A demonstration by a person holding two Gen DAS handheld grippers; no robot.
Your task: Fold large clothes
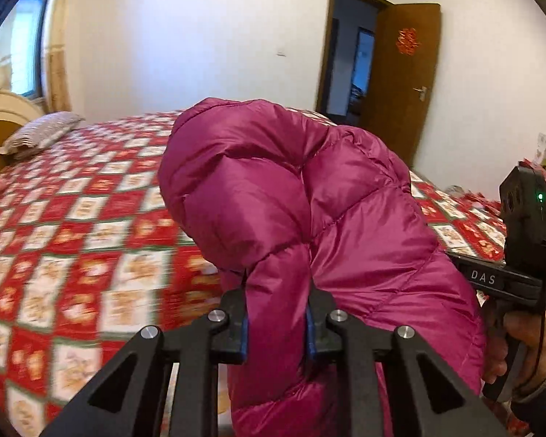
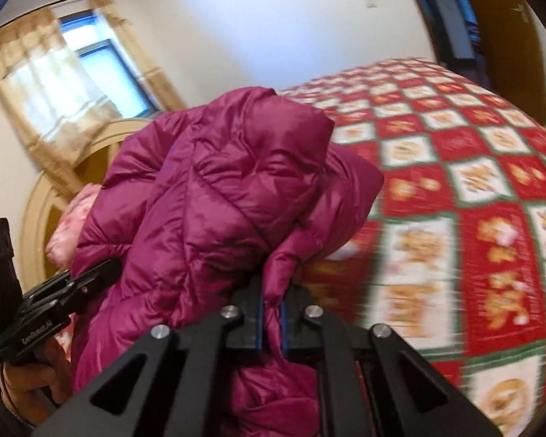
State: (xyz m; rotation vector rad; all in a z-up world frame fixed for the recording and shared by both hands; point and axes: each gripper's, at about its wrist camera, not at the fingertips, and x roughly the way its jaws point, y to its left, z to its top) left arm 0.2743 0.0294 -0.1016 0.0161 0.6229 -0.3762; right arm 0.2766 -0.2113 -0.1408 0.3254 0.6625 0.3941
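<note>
A magenta quilted puffer jacket [image 1: 309, 200] hangs bunched above a bed. My left gripper [image 1: 277, 331] is shut on a thick fold of the jacket, its blue pads pressing the fabric from both sides. In the right wrist view the same jacket [image 2: 229, 189] fills the middle, and my right gripper [image 2: 272, 327] is shut on a thin pinch of its fabric. The right gripper's body [image 1: 524, 240] shows at the right edge of the left wrist view, held by a hand [image 1: 524, 349]. The left gripper's body [image 2: 50, 302] shows at the lower left of the right wrist view.
The bed carries a red, white and green checked quilt [image 1: 76, 225] [image 2: 455, 182]. A striped pillow [image 1: 39, 131] and a pink pillow [image 2: 72, 229] lie by the cream headboard [image 2: 39, 204]. A brown door [image 1: 400, 73] stands open in the far wall. A curtained window [image 2: 72, 80] is behind the headboard.
</note>
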